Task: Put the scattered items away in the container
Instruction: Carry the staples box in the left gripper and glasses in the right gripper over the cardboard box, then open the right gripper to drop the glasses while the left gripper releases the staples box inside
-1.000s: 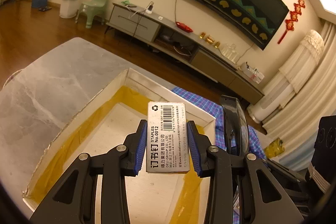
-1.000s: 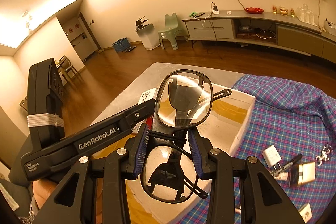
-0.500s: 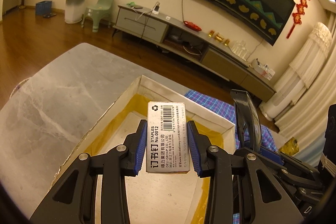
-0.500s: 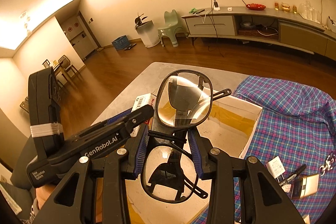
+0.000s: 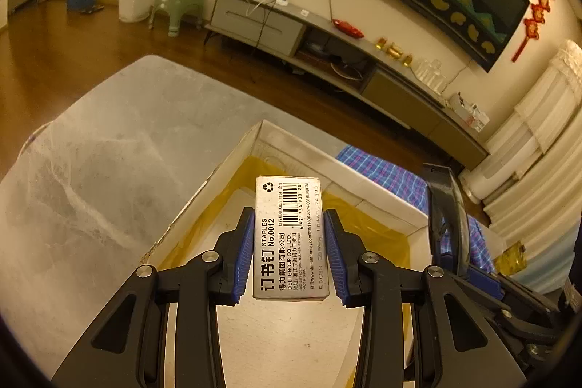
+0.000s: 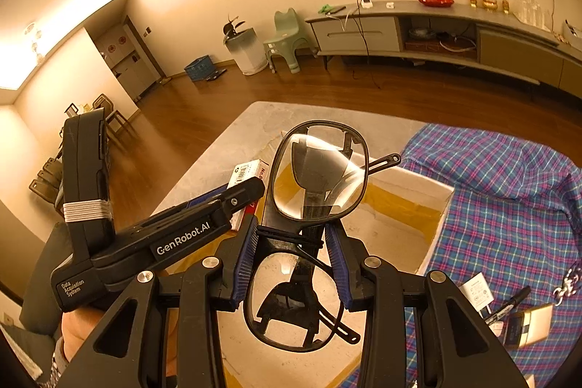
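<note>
Left wrist view: left gripper (image 5: 289,253) clamped on a staples box (image 5: 289,235), held above the open cardboard box (image 5: 232,166) on the grey table (image 5: 109,151).

Right wrist view: right gripper (image 6: 294,257) clamped on black-framed glasses (image 6: 313,206) over the same box; a checked cloth (image 6: 509,206) lies to its right.

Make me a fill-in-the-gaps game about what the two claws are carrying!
1. The left claw grips a small box of ____.
2. The right claw holds a pair of ____.
3. Both claws hang over an open cardboard ____.
4. The marker pen lies on the ____ cloth.

Missing words: staples; glasses; box; checked
</note>
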Demonstrator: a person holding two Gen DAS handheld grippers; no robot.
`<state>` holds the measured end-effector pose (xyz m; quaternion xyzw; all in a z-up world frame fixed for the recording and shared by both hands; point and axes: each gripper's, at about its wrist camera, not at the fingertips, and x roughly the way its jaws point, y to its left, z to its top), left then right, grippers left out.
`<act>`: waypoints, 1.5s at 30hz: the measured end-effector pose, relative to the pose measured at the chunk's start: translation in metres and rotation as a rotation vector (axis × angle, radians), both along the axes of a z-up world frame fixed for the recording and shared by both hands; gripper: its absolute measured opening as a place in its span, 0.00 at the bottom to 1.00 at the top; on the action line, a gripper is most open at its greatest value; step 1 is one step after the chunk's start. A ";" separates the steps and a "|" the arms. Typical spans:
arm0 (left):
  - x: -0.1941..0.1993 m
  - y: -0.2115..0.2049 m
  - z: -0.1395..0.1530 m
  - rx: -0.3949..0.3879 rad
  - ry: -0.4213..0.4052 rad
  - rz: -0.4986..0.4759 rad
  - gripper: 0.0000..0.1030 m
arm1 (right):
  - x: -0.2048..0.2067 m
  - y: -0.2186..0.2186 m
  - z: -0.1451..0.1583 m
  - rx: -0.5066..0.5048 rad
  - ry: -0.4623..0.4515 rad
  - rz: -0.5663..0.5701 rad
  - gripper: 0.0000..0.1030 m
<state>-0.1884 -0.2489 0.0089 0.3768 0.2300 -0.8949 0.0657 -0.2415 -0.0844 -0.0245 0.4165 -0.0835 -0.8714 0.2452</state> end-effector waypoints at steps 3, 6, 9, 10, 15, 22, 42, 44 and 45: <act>-0.002 0.002 -0.004 -0.011 -0.015 0.006 0.38 | -0.007 -0.005 -0.009 0.000 -0.026 0.005 0.38; -0.003 0.004 -0.006 -0.032 -0.025 0.010 0.38 | -0.011 -0.010 -0.017 0.012 -0.044 0.011 0.38; -0.004 0.003 -0.009 -0.045 -0.035 0.017 0.38 | -0.017 -0.011 -0.025 0.022 -0.064 0.010 0.39; -0.004 0.003 -0.010 -0.048 -0.038 0.020 0.38 | -0.018 -0.011 -0.027 0.025 -0.070 0.009 0.39; -0.007 -0.001 -0.016 -0.059 -0.059 0.027 0.38 | -0.024 -0.013 -0.034 0.040 -0.088 0.012 0.39; -0.014 -0.005 -0.029 -0.046 -0.102 0.044 0.38 | -0.034 -0.013 -0.040 0.075 -0.111 0.014 0.39; -0.027 -0.017 -0.055 0.110 -0.165 0.044 0.38 | -0.065 -0.019 -0.069 0.178 -0.204 0.002 0.39; -0.032 -0.017 -0.057 0.109 -0.173 0.047 0.38 | -0.066 -0.020 -0.070 0.189 -0.205 0.003 0.39; -0.034 -0.017 -0.058 0.108 -0.178 0.050 0.38 | -0.067 -0.020 -0.071 0.194 -0.206 0.004 0.39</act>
